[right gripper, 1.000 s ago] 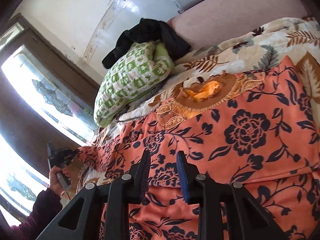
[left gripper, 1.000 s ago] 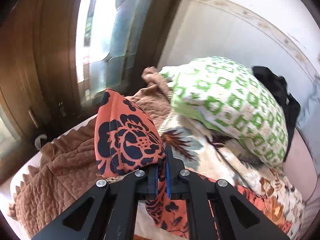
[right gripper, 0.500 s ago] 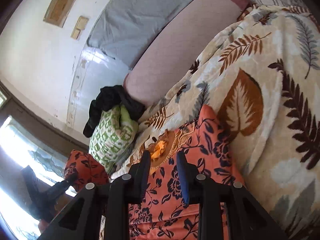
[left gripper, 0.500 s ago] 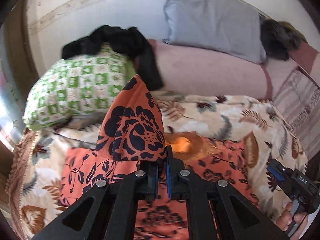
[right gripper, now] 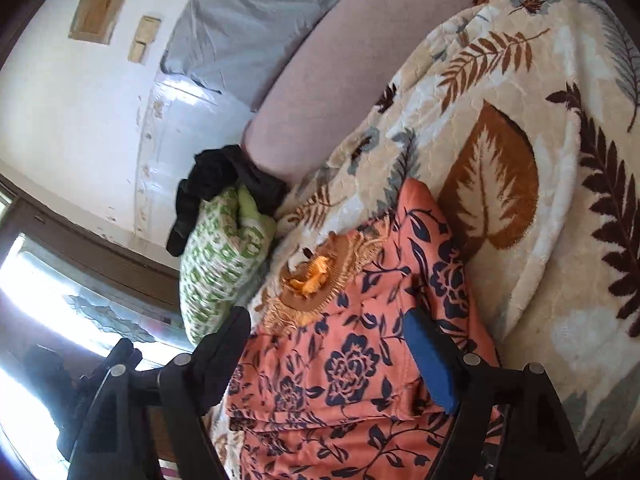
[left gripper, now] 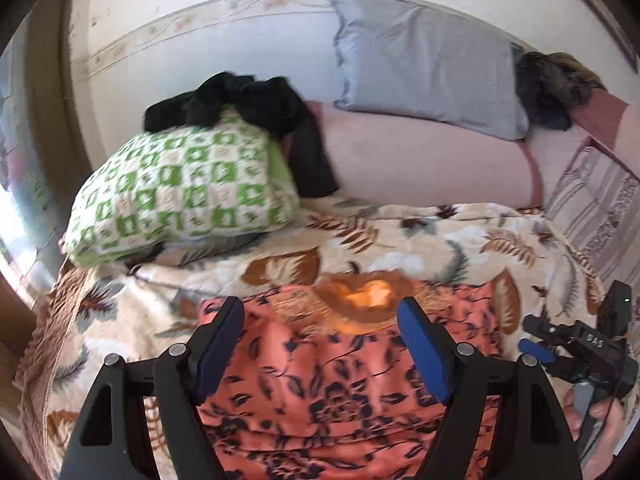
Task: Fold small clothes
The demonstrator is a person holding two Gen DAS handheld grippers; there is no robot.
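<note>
The leaf-print blanket (left gripper: 420, 240) is spread over the bed, and much of it is hidden under the orange flowered garment (left gripper: 340, 380), which is laid flat on it. The garment's near edge is cut off by both views. Its neck area is blurred. Half a second ago a corner of it was pinched in the left hand-held gripper (left gripper: 320, 344); that corner has been let go. The jaws of both the left and the right hand-held gripper (right gripper: 332, 356) have just been opened wide, and nothing is held.
</note>
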